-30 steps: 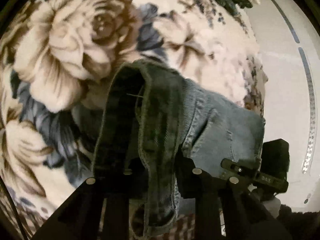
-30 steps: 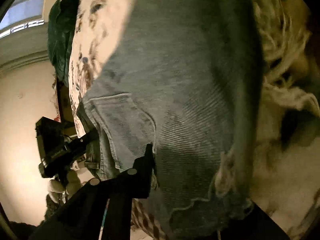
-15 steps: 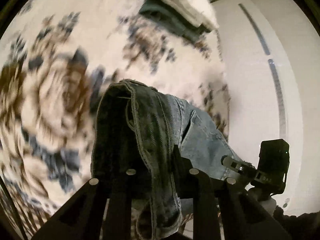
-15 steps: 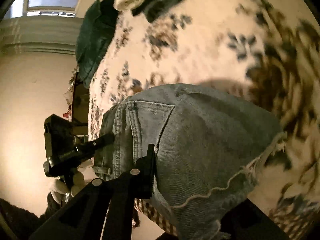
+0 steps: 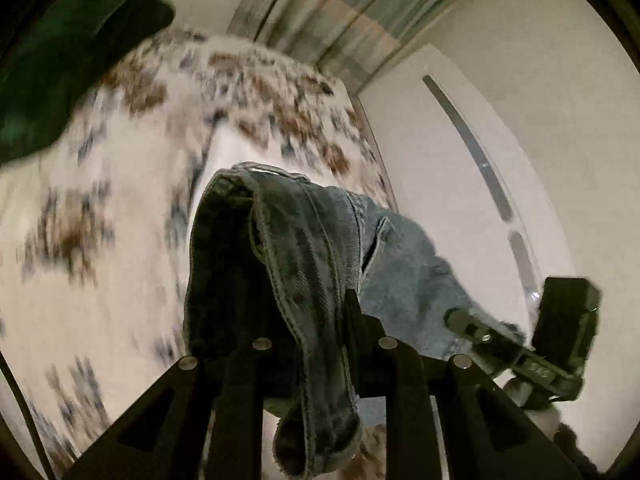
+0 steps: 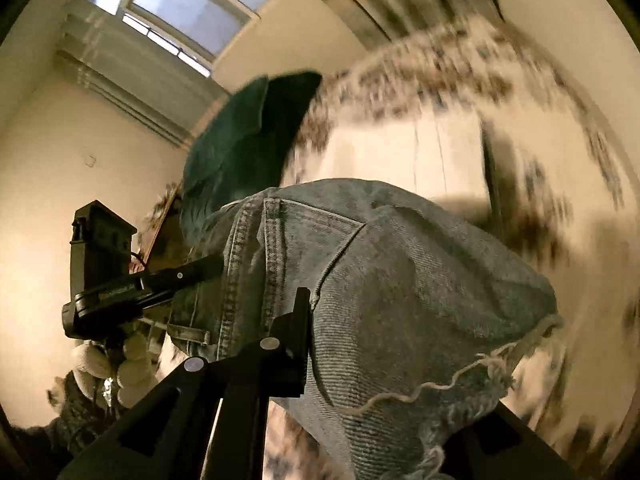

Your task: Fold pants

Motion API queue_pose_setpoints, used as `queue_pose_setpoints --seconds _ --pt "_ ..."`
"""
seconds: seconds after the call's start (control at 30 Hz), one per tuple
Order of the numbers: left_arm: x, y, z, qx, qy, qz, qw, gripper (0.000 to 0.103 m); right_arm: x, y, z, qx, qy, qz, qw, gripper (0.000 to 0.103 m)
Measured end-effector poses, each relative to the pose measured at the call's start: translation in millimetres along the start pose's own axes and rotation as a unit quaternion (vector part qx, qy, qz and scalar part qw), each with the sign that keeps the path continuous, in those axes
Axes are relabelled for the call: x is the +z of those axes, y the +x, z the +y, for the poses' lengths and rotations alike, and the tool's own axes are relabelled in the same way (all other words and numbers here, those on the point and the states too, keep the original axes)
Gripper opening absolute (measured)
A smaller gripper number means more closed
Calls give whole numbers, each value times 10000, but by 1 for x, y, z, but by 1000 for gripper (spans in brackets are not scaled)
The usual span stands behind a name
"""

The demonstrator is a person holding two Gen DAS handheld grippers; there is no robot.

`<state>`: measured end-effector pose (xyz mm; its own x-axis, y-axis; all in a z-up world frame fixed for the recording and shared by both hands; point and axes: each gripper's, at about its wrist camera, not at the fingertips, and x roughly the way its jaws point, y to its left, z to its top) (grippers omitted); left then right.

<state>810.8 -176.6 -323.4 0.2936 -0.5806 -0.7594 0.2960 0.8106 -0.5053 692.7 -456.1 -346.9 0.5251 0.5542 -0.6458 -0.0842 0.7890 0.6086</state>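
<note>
While both cameras look up past denim, we see the pants (image 5: 304, 264) hanging in the air above the flowered bed cover (image 5: 120, 200), pinched at two places. Through the left wrist view, the left gripper (image 5: 316, 344) has its fingers (image 5: 240, 360) closed narrowly on a dark bunched fold of waistband, which droops down between them; the right gripper (image 5: 520, 352) appears off to the side against a pale wall, its tip in the lighter cloth. Only the right wrist view shows the back pocket (image 6: 304, 240) and the frayed white hem (image 6: 480, 372). There the right gripper's one visible finger (image 6: 288, 340) presses against the denim beside the pocket seam, the other hidden under the cloth, so we judge it clamped on the fabric. That view also catches the left gripper (image 6: 132, 284), a window (image 6: 180, 4) overhead and a green pillow (image 6: 244, 136). Bed pattern is smeared by blur in both views
</note>
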Motion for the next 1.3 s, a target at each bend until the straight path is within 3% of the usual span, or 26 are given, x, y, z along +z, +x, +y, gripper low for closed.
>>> queue_pose_setpoints --seconds 0.13,0.23,0.3,0.4,0.47,0.5,0.57,0.6,0.63,0.73,0.83,0.9,1.07,1.3 --pt "58 44 24 386 27 51 9992 15 93 62 -18 -195 -200 12 9996 10" --pt "68 86 51 747 47 335 9966 16 125 111 -48 -343 -100 246 9991 10" --pt "64 121 73 1021 -47 708 9922 16 126 143 -77 -606 142 490 9969 10" --pt "54 137 84 1332 98 764 9881 16 123 183 -118 -969 518 835 9904 14" --pt "56 132 84 1440 213 729 9867 23 120 191 -134 -948 744 860 9890 23" --pt "57 128 83 1585 311 719 9842 27 121 191 -138 -981 823 892 9877 39" --pt "57 116 78 1776 408 658 9810 40 120 184 -138 -1034 840 919 9868 55" --pt "55 107 74 1852 448 555 9801 41 119 178 -134 -1212 766 920 9854 76" --pt "51 99 69 1892 468 462 9797 42 118 169 -125 -1444 572 901 9837 90" --pt "39 73 56 2196 548 44 9740 52 109 141 -93 -2218 -40 697 9726 91" --pt "14 40 33 2311 581 -456 9701 81 84 106 -51 -2894 -640 426 9541 92" --pt "-5 20 15 2263 578 -542 9708 91 67 86 -30 -3075 -753 242 9483 94" --pt "-53 -27 -35 2416 542 -615 9669 92 16 23 28 -3394 -834 -80 9369 94" --pt "-116 -110 -104 2739 706 -991 9540 92 -42 -75 102 -3428 -726 -419 9357 94"
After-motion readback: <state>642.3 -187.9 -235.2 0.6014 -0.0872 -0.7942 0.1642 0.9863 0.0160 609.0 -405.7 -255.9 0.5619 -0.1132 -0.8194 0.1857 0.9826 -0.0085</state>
